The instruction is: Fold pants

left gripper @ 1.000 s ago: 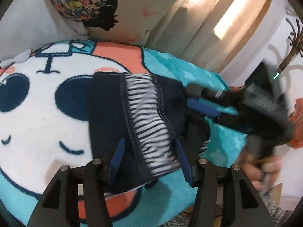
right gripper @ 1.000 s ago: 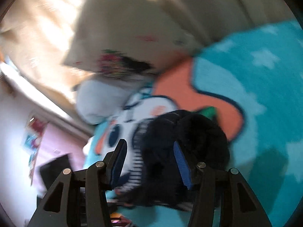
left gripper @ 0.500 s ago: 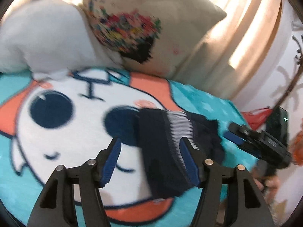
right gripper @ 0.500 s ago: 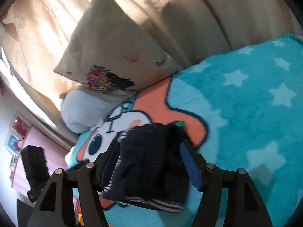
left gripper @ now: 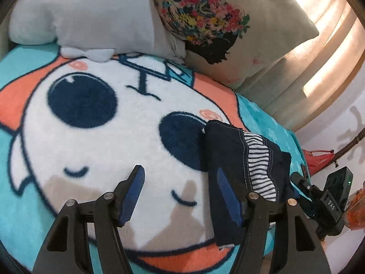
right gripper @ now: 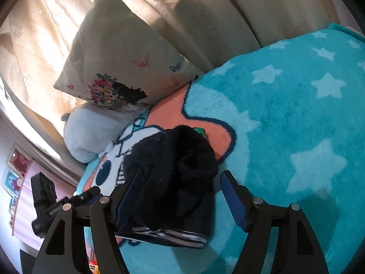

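Now that I have let go with both tongs, jaws just spread and gripping nothing, the left tongs (left gripper: 180,191) and right tongs (right gripper: 180,196) have pulled back; the pants (left gripper: 239,159) lie folded at lower right on the blanket (left gripper: 114,137), so folding looks finished.

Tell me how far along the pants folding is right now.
Mostly done: the dark pants lie in a compact folded bundle on the cartoon blanket. Nothing is in hand; the left claw and right claw have just been opening and grip nothing. Left: perhaps tidying the loose striped edge.
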Tool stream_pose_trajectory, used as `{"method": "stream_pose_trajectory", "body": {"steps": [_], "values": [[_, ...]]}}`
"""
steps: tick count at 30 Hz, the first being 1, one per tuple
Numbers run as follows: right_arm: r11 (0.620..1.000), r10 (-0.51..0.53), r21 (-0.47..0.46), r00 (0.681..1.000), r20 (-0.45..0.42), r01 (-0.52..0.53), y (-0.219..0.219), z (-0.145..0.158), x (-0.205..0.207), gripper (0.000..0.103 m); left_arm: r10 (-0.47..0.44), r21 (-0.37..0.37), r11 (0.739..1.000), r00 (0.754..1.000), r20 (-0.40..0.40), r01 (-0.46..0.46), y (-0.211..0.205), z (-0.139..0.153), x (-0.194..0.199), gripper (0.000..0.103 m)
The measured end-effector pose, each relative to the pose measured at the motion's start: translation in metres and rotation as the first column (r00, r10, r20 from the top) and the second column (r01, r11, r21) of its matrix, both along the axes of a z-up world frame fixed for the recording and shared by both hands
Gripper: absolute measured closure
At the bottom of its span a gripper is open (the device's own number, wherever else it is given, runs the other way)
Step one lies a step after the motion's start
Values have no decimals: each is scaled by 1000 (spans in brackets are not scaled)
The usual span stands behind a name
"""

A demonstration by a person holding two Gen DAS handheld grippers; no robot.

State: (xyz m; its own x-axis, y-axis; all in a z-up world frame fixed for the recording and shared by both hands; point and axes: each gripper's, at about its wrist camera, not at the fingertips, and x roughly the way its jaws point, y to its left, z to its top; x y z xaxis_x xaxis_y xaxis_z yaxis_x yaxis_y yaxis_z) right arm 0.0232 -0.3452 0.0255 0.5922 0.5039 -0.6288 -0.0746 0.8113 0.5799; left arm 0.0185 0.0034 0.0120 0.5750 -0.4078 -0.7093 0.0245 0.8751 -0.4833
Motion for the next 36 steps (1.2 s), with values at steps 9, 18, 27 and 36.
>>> {"method": "stream_pose_trajectory", "body": {"steps": [9,18,27,36], "values": [[1000,27,8,998,-49,-27,4,-17,16,25,-142,-78,987,988,-59,137,-39,-12,41,38],[991,117,64,993,-35,-114,22,-26,31,34,-248,-157,959,968,-50,237,-80,-15,50,55],[977,201,65,978,46,-204,46,8,29,61,-197,-134,971,980,36,200,-60,23,32,79],[952,305,-52,948,87,-302,116,36,64,61,-61,-53,997,997,51,63,-9,35,55,79]]}}
